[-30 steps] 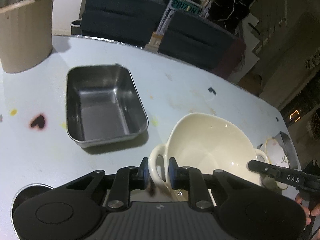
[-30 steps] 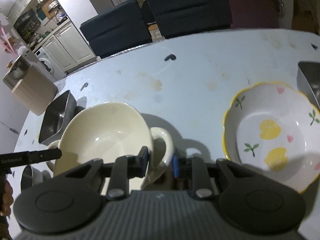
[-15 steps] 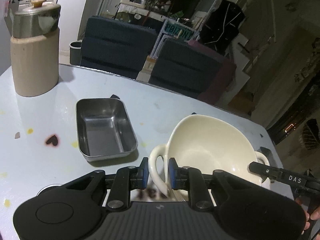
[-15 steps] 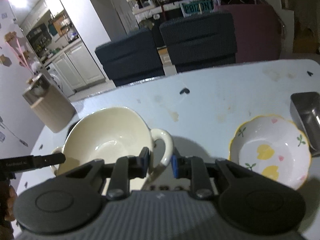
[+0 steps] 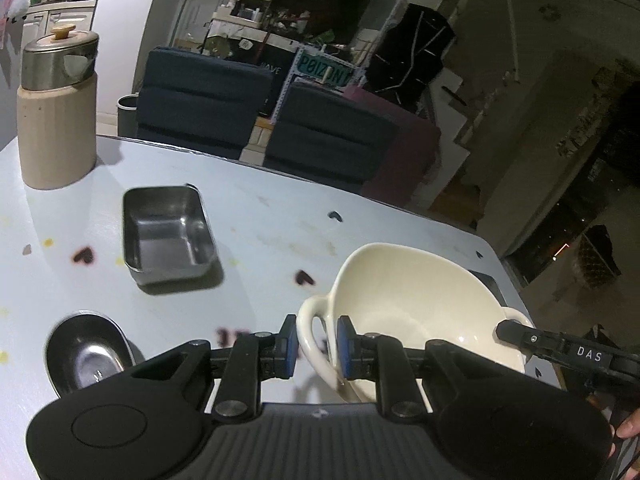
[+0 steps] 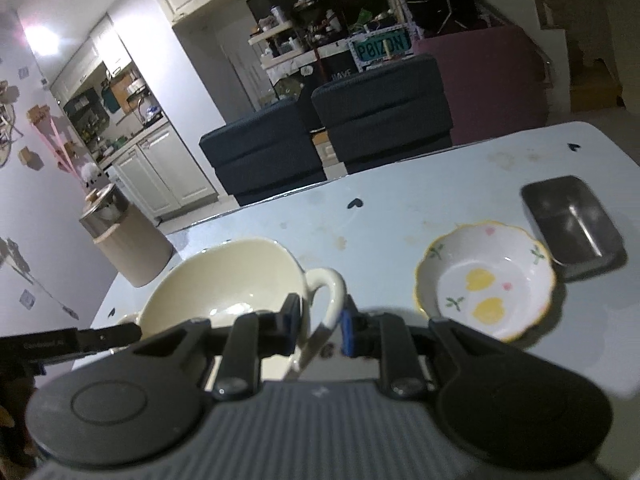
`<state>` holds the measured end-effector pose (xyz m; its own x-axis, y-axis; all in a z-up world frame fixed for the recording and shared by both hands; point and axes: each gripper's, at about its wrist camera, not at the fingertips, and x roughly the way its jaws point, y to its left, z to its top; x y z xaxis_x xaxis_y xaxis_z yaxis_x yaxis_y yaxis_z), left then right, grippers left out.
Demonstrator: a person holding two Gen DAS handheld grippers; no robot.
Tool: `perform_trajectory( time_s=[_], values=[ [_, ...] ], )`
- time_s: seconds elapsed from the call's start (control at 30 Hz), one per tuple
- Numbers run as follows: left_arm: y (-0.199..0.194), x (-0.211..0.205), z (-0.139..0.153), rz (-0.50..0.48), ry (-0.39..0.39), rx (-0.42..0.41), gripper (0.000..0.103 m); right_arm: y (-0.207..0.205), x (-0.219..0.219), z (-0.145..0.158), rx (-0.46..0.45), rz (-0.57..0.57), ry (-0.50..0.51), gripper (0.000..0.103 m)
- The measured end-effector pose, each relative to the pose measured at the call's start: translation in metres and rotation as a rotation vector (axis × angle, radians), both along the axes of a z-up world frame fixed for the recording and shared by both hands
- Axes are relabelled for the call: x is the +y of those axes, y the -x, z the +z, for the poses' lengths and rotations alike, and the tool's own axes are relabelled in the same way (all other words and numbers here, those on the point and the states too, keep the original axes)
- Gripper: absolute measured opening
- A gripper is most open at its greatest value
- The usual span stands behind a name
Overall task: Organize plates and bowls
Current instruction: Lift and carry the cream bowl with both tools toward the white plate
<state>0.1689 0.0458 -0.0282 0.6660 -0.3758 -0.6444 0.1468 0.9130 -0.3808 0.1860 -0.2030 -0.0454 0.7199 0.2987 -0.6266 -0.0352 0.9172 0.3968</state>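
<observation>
Both tongs grip one cream two-handled bowl (image 5: 416, 304), held up off the pale table (image 5: 260, 232). The left gripper (image 5: 317, 346) pinches the bowl's left handle (image 5: 316, 332) narrowly; the right gripper (image 6: 320, 322) clamps the other handle (image 6: 332, 300). From the left gripper, a rectangular steel tray (image 5: 166, 234) lies at ten o'clock and a small steel bowl (image 5: 86, 354) at nine. From the right gripper, a flower-painted dish (image 6: 486, 282) sits at two o'clock, beside another steel tray (image 6: 572, 226).

canister (image 5: 56, 120): lidded, table's far-left corner | chairs (image 5: 200, 108): two dark, behind table (image 5: 260, 240)
</observation>
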Motion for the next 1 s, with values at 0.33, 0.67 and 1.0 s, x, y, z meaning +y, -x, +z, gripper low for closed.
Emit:
perform_trajectory(
  time_s=[0.33, 0.67, 1.0],
  values=[
    [0.029, -0.03, -0.025, -0.042, 0.035, 0.033, 0.021, 0.043, -0.037, -0.009, 0.027, -0.061, -0.009, 0.024],
    [0.039, -0.046, -0.058, -0.081, 0.023, 0.113, 0.022, 0.071, -0.056, -0.039, 0.114, -0.064, 0.01, 0.024],
    [0.035, -0.057, -0.082, -0.084, 0.011, 0.172, 0.023, 0.069, -0.061, -0.058, 0.18, -0.059, 0.057, 0.024]
  ],
)
